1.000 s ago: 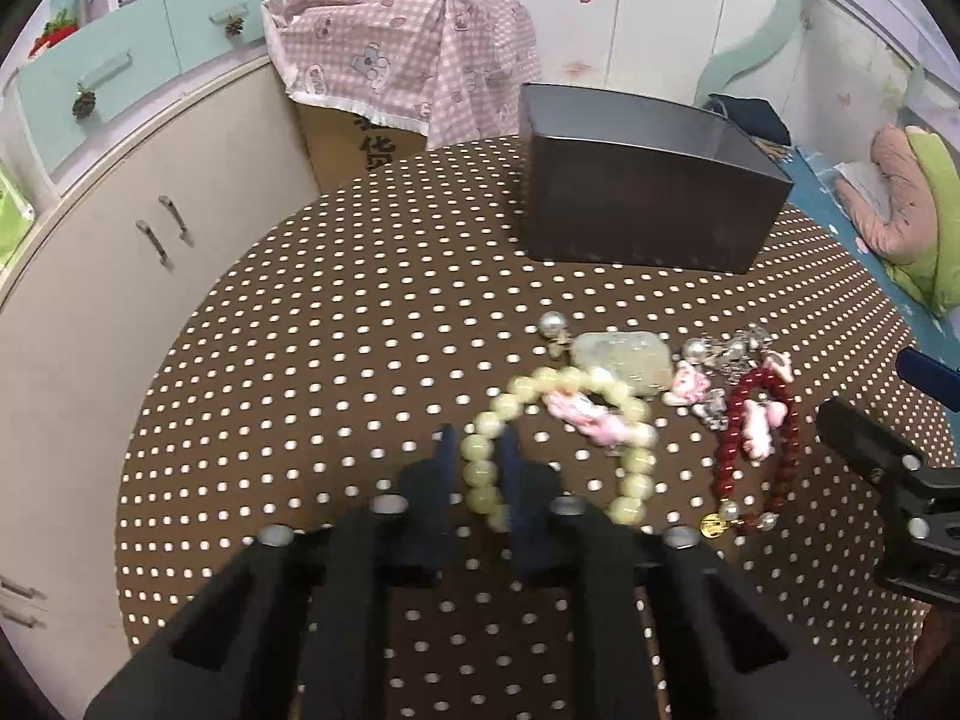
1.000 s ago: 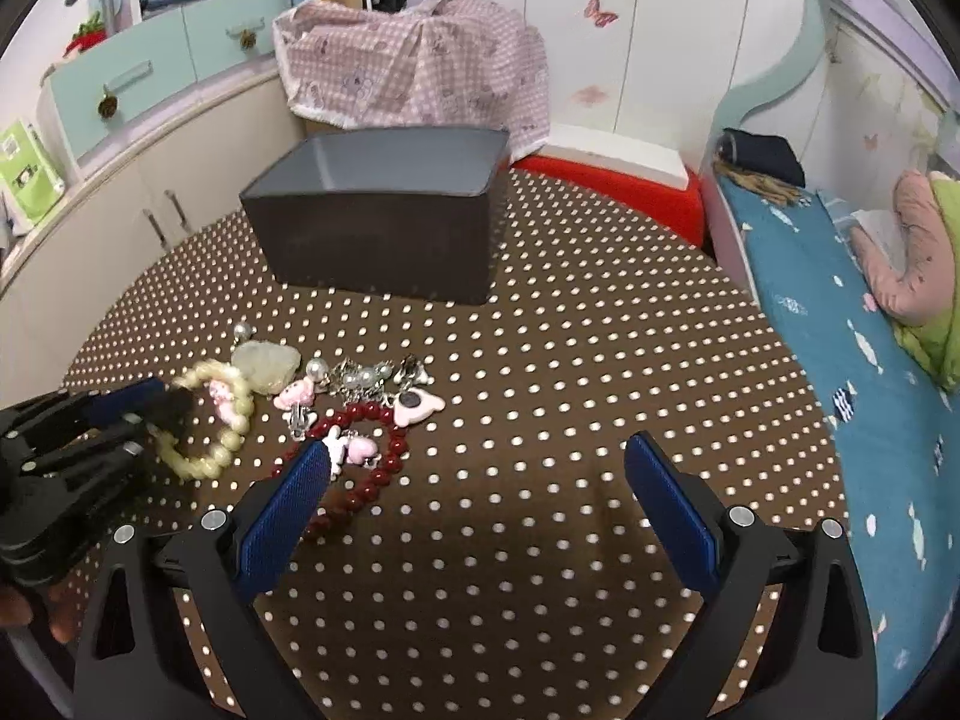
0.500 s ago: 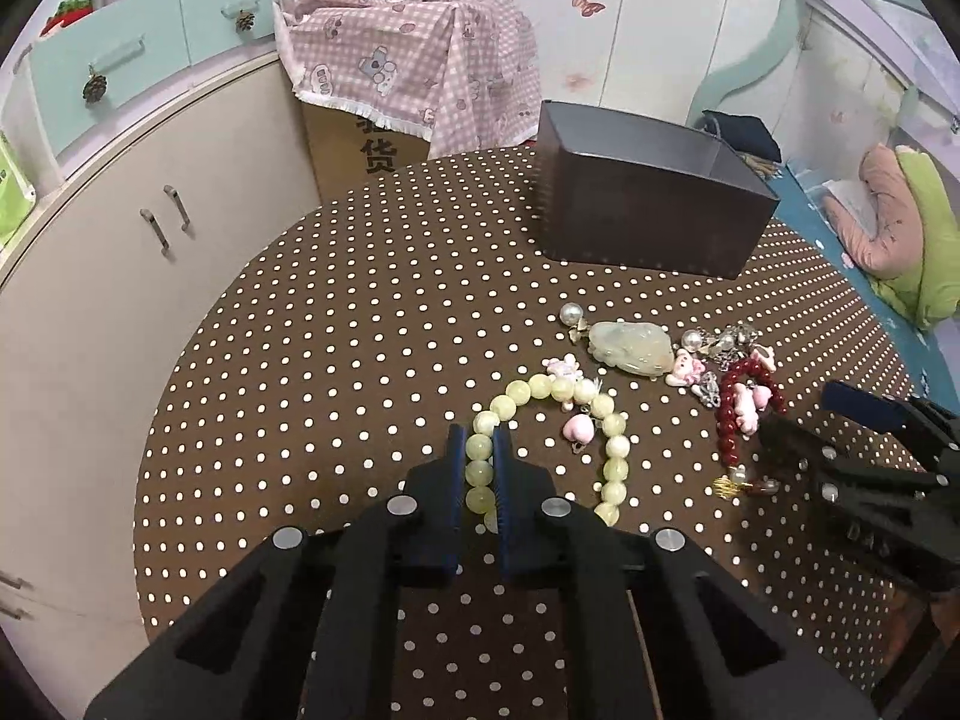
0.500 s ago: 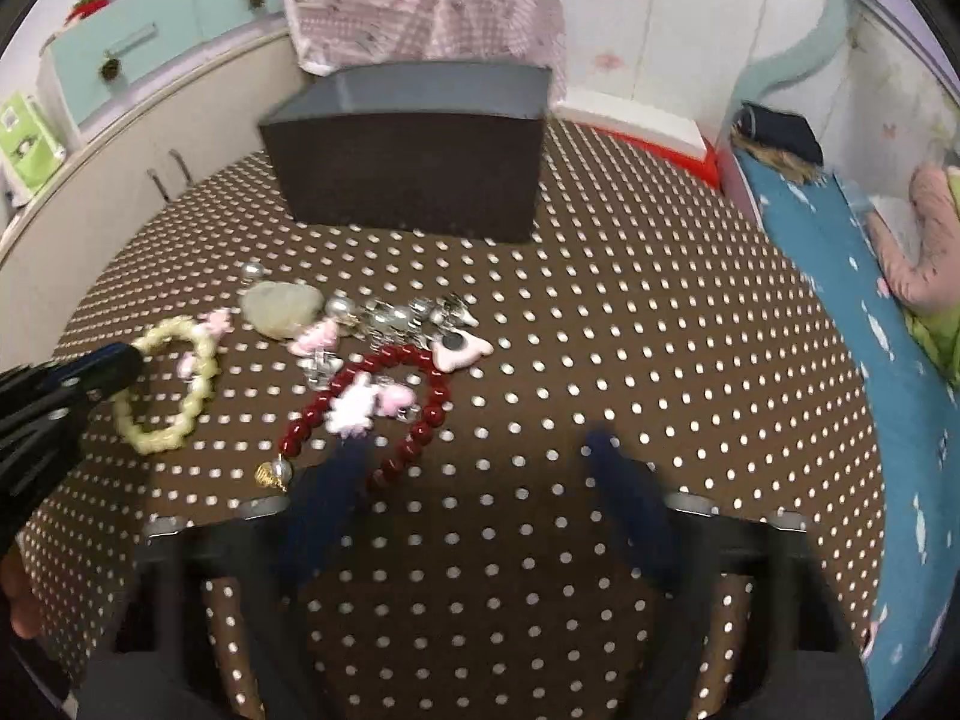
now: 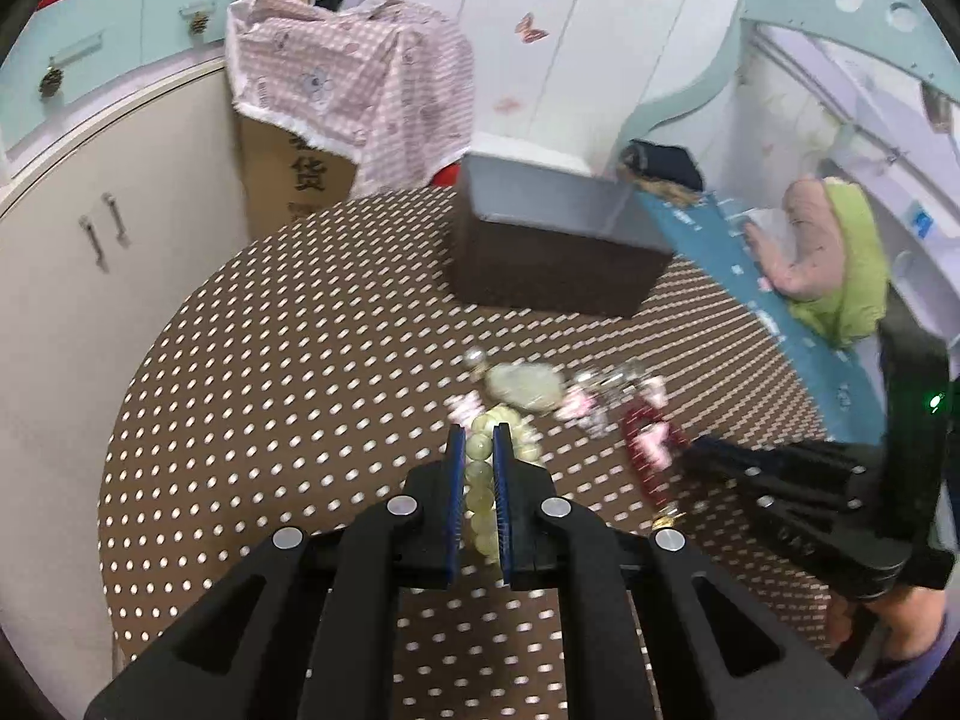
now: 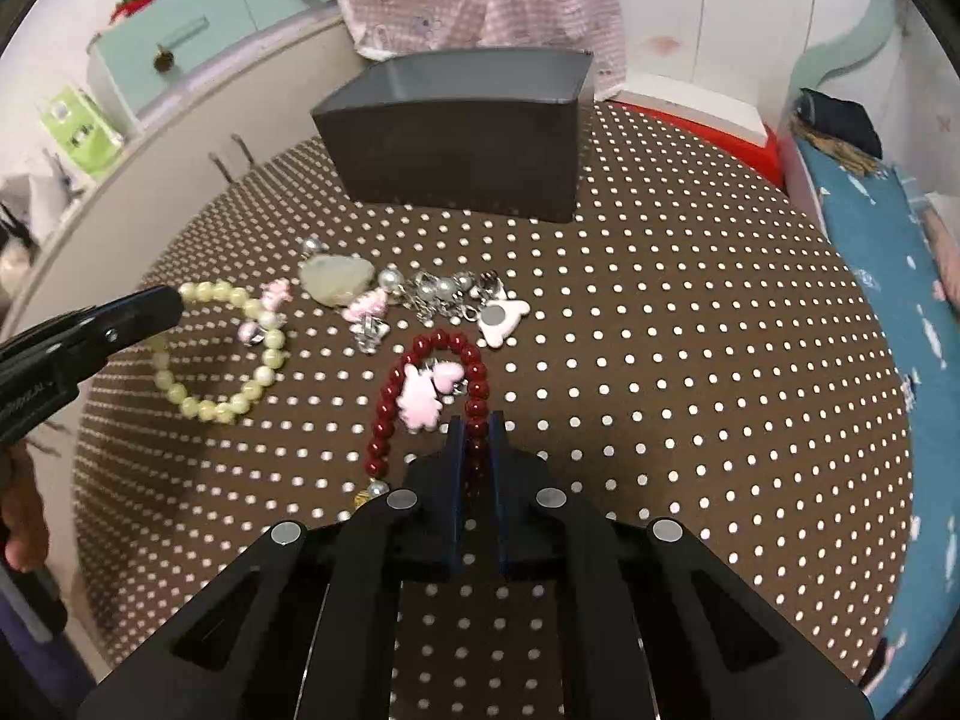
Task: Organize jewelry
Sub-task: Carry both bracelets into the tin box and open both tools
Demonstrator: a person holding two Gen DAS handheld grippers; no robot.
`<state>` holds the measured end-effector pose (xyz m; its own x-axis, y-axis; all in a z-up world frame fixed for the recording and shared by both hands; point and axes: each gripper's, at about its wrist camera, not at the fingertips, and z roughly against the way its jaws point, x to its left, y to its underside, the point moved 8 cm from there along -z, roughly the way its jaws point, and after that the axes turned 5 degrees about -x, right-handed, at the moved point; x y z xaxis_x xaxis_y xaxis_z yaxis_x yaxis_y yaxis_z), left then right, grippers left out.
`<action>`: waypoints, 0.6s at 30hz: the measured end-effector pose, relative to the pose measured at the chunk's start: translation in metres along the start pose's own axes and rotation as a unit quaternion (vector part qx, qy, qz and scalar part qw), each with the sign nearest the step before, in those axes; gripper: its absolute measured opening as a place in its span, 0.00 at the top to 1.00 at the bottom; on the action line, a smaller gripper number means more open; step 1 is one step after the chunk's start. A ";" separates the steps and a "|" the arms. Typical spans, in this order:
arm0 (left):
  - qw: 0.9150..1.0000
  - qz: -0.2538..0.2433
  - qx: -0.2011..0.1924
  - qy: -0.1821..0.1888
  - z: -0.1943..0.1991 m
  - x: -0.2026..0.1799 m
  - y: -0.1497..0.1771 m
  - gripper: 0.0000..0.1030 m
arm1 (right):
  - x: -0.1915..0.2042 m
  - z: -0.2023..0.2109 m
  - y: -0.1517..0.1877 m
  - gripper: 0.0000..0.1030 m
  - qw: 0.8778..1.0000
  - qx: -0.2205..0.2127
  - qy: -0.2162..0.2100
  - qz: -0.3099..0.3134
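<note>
Right wrist: glossy dark-red bead bracelet (image 6: pixel 474 396) carrying 2 pink charms (image 6: pixel 427 391).

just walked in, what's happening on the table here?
A person with two handheld grippers is sorting jewelry on a polka-dot table. The left gripper is shut on the pale green bead bracelet; the right gripper is shut on the dark red bead bracelet. Both bracelets appear at most partly lifted. A jade pendant and small charms lie loose, and the dark box behind sits open.
</note>
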<state>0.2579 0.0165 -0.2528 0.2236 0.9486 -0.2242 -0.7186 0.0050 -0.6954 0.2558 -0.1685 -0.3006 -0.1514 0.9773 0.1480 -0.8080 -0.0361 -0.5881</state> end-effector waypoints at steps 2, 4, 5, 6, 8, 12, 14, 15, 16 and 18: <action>1.000 -0.006 -0.007 0.016 0.005 -0.009 -0.009 0.92 | 0.005 0.013 -0.004 0.92 1.000 -0.016 -0.010 0.002; 0.999 -0.012 -0.012 0.030 0.009 -0.017 -0.017 0.92 | 0.009 0.027 -0.016 0.92 0.999 -0.035 -0.015 0.009; 0.999 -0.014 -0.016 0.041 0.011 -0.022 -0.023 0.92 | 0.011 0.034 -0.021 0.92 0.999 -0.041 -0.017 0.014; 0.998 -0.016 -0.018 0.050 0.013 -0.026 -0.030 0.92 | 0.013 0.041 -0.026 0.92 0.998 -0.050 -0.023 0.017; 0.998 -0.020 -0.021 0.063 0.015 -0.031 -0.039 0.92 | 0.014 0.051 -0.036 0.92 0.997 -0.063 -0.024 0.025; 0.996 -0.033 -0.028 0.083 0.014 -0.043 -0.065 0.93 | 0.017 0.069 -0.064 0.92 0.995 -0.095 -0.025 0.035; 0.995 -0.040 -0.031 0.083 0.012 -0.047 -0.077 0.92 | 0.013 0.075 -0.081 0.92 0.993 -0.105 -0.027 0.039; 0.995 -0.044 -0.035 0.082 0.011 -0.048 -0.086 0.92 | 0.012 0.077 -0.090 0.92 0.992 -0.114 -0.028 0.039; 0.995 -0.047 -0.038 0.083 0.010 -0.049 -0.093 0.92 | 0.011 0.079 -0.099 0.92 0.992 -0.121 -0.026 0.040; 0.995 -0.049 -0.045 0.080 0.009 -0.052 -0.110 0.93 | 0.008 0.083 -0.120 0.92 0.990 -0.135 -0.027 0.041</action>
<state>0.3195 -0.0304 -0.1582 0.3970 0.8825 -0.2522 -0.6274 0.0604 -0.7764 0.3043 -0.1736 -0.1630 -0.2458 0.9607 0.1291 -0.6112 -0.0502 -0.7899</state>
